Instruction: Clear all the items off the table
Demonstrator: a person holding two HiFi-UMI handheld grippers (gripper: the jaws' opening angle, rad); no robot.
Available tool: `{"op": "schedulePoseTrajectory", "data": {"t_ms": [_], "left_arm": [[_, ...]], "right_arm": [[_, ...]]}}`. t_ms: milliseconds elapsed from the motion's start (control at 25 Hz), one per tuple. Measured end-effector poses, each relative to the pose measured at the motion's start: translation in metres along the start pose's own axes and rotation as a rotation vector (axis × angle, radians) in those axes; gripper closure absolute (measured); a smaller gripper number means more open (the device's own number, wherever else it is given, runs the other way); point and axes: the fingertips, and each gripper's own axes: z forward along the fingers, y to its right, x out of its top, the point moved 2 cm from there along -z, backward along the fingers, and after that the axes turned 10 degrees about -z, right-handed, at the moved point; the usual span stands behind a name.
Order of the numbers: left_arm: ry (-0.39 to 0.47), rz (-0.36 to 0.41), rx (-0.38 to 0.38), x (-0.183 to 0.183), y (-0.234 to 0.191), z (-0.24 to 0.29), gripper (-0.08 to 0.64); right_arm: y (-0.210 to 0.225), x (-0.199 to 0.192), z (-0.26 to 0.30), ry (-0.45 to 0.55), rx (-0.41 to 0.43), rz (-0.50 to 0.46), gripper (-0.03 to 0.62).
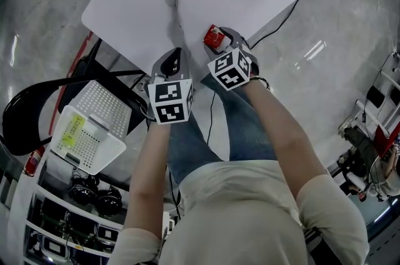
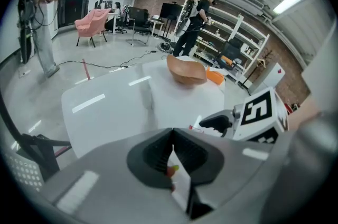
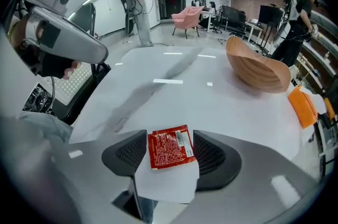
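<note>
Red and glossy, the packet (image 3: 170,148) lies flat on the white tabletop (image 3: 174,85) at the rim farthest from the wooden bowl (image 3: 256,70), well apart from it. The right gripper view shows it best. The right gripper (image 3: 170,136) has its jaws apart, with one pad on either side of the packet, close to its edges but not pressing on it. A barcode shows at the packet's corner nearest the bowl. An orange flat thing (image 3: 302,106) lies just beside the bowl, on the side away from the standing person (image 3: 138,1).

From the head view only part of the packet shows, next to the right gripper, and the jaws cannot be read there. That view alone shows both grippers side by side at the tabletop rim opposite the bowl, each with its marker cube facing up and the person's forearms behind them. It also shows a black chair (image 1: 25,114) and a white perforated basket (image 1: 94,126) on the floor side, far from the bowl.

The left gripper view is the one that shows how the left gripper (image 2: 170,136) stands: its jaws are closed tip to tip. A small red-and-green speck sits at the seam, and I cannot tell what it is. In this view the bowl stands beyond the right gripper's marker cube (image 2: 261,112), and another person (image 2: 195,22) stands at shelves behind the bowl.
</note>
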Motion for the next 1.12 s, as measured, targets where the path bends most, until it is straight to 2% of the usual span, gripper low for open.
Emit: {"op": "schedulePoseTrajectory", "data": {"t_ms": [320,720,1120], "left_arm": [[-0.007,-0.027,0.014,-0.006,-0.008,0.002,0.551],[-0.014,-0.030,0.007,-0.015,-0.004,0.003,0.551],[-0.006,-0.028,0.002,-0.016,0.000,-0.003,0.551]], "right_arm": [[0.000,-0.010,0.016,-0.052,0.027,-0.024,0.296],[-0.001,-0.013,0.020,-0.049,0.042,-0.026,0.295],[-0.002,-0.011,0.018,-0.066,0.043,-0.044,0.328]]}}
